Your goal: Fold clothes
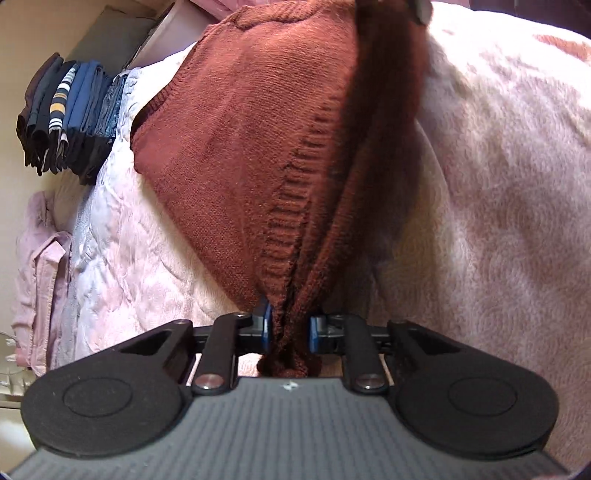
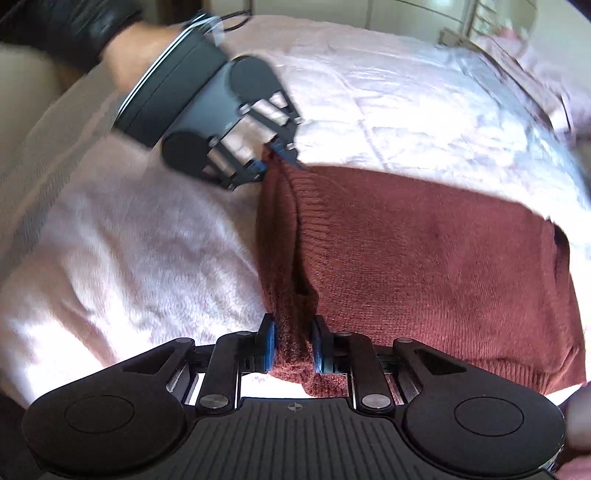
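A rust-brown knit sweater (image 1: 251,122) lies on a pale pink fleece blanket (image 1: 509,155) on a bed. My left gripper (image 1: 289,328) is shut on a bunched corner of its ribbed hem. My right gripper (image 2: 293,347) is shut on the other end of the same edge, and the sweater (image 2: 424,251) spreads to the right of it. The hem is stretched and lifted between both grippers. The left gripper (image 2: 275,157) also shows in the right wrist view, at the far end of the hem, with the person's wrist behind it.
A stack of folded dark and striped clothes (image 1: 66,118) stands at the bed's far edge. A pink shirt (image 1: 37,280) lies beside the quilted cover (image 1: 110,236). White cupboards (image 2: 424,22) stand beyond the bed.
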Tool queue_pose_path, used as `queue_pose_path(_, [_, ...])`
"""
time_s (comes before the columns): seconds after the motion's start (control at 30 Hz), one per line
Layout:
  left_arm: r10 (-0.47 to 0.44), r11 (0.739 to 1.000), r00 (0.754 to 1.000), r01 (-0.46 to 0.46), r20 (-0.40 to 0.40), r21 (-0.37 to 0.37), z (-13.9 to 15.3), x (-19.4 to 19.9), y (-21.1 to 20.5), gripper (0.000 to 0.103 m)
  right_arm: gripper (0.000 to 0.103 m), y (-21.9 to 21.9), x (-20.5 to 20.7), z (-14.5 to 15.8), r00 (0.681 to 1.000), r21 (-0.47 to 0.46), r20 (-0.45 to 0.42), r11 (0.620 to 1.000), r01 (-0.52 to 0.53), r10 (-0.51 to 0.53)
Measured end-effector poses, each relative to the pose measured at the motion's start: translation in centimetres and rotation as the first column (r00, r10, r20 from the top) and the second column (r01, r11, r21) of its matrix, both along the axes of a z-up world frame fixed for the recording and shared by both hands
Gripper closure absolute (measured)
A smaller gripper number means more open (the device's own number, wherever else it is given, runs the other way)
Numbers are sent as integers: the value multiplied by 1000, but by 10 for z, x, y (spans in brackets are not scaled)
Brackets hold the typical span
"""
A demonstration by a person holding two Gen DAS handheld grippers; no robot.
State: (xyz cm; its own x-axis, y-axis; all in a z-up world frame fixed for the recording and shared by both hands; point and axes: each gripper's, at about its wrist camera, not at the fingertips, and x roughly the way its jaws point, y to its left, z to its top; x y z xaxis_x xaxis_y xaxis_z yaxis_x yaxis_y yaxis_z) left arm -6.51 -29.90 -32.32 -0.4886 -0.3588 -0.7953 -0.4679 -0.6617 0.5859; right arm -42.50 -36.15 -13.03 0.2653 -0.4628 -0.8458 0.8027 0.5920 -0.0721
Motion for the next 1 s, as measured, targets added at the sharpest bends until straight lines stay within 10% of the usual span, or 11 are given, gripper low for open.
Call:
queue_pose_path(0.1, [27, 998, 1000, -26, -5, 50, 12, -2, -7, 88, 42, 9, 20, -16, 995, -44, -72, 996, -72, 69])
queue_pose_path(0.27, [72, 990, 997, -72, -1, 118, 26, -7, -16, 88, 42, 2, 31, -42, 985, -33, -149, 995, -90, 84])
queue_pose_path(0.33, [66, 990, 998, -66, 5, 121, 31, -7, -16, 88, 48, -5, 24, -43, 988, -23, -143, 998, -62, 58])
queue_pose_path(0.4, [55, 991, 998, -57, 16, 121, 36, -7, -14, 89, 84, -11, 13, -36, 993, -5, -110, 1000, -30, 30])
queue_pose_path(0.8, [53, 980, 996, -65, 72, 188, 112, -22, -19, 90, 87, -7, -32, 36, 989, 80, 147, 997, 19, -31])
queue_pose_path(1.0, [18, 979, 996, -35, 83, 201, 163, -105, -58, 89, 87, -26, -119, 92, 920, 89, 317, 973, 212, -229])
